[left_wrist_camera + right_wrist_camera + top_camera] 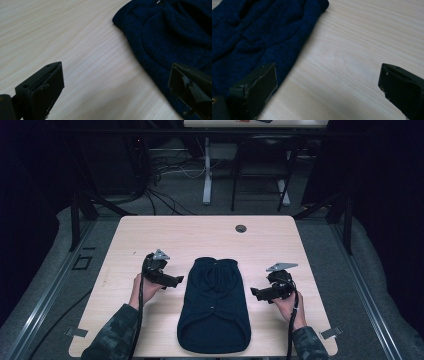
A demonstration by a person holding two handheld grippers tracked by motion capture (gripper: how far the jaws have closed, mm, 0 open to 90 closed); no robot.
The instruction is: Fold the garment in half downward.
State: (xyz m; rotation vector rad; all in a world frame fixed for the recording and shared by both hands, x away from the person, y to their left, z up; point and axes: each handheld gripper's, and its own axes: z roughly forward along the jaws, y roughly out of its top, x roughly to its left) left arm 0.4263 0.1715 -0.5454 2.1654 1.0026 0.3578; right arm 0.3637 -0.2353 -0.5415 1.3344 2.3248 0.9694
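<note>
A dark blue garment [215, 304] lay flat at the near middle of the surface [150, 235], seemingly not yet handled. The left gripper [176, 280] and right gripper [254, 293] flanked it, jaws apart and empty, so any folding looked still to come.

light wood table [150, 235], grommet hole [241, 228], floor cables [165, 170]

Light wooden table [150, 235] with rounded corners and a round cable hole [241, 228] near its far edge, on grey carpet [60, 285]. Beyond the far edge, a second desk [206, 165] on white legs, a dark chair frame [260, 175], tangled cables [165, 175]. Black curtained surroundings, dim light.
</note>
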